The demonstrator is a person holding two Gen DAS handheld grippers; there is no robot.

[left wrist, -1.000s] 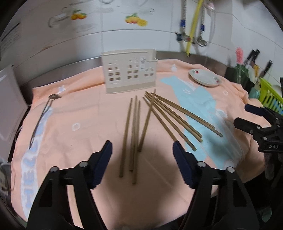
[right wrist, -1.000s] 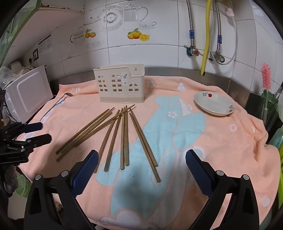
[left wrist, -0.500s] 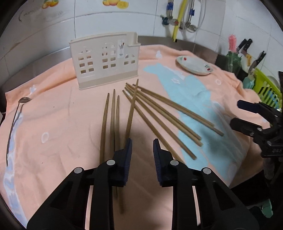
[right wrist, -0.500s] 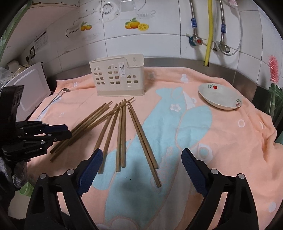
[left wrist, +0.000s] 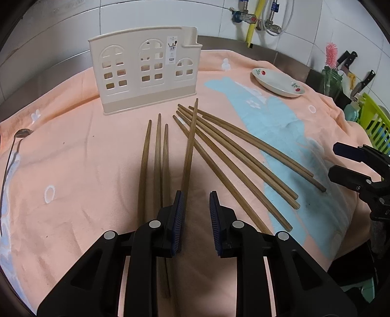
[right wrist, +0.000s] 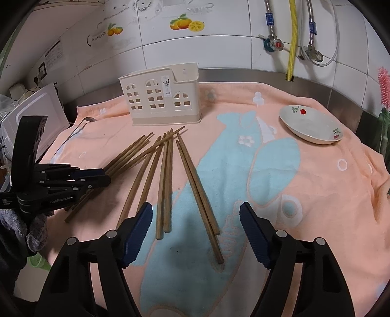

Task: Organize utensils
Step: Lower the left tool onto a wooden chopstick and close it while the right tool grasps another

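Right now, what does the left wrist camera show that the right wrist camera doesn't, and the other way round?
Only the left wrist view shows the knives and the green rack at the right edge. Only the right wrist view shows the fruit stickers on the tiles and the white appliance at the left. Both show the cream utensil holder, the chopsticks on the peach towel, the flowered dish, the spoon and the pink brush.

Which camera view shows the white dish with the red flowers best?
The right wrist view shows the dish best: it sits whole and sharp on the orange towel, its rim and red flower prints clear. The left wrist view also shows the whole dish, but smaller, flatter and nearer the edge.
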